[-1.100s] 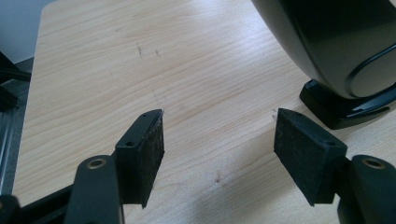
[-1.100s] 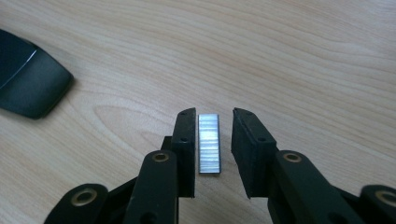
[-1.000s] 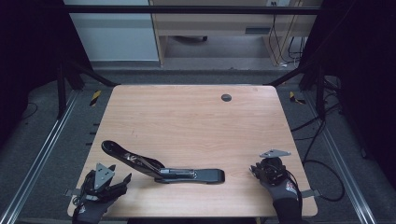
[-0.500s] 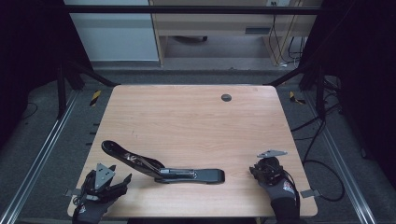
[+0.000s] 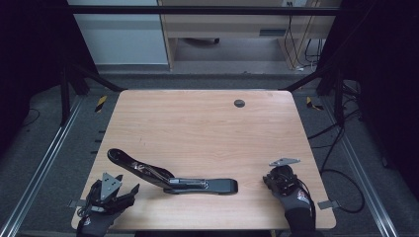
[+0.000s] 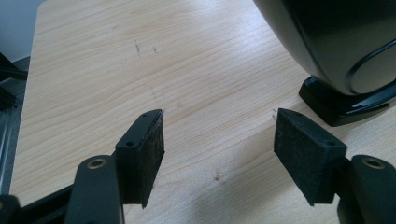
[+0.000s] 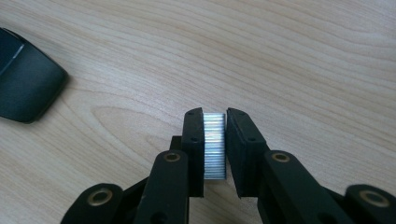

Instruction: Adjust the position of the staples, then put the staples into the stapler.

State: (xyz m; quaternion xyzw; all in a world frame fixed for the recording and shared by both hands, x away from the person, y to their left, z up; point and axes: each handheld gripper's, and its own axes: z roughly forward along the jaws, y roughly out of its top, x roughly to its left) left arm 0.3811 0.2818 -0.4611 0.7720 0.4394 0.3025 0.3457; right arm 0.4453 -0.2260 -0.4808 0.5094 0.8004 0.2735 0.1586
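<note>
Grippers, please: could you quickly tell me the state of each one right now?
Left gripper: open, nothing between its jaws.
Right gripper: has just been closing, now shut on a strip of staples.

Both gloved hands rest at the near edge of the table, a gripper in each. The left gripper (image 5: 114, 190) sits low with its jaws spread wide, nothing between the pads (image 6: 152, 154). The right gripper (image 5: 277, 178) has just been closing, its jaws now pinching a strip of staples (image 7: 215, 145).
</note>
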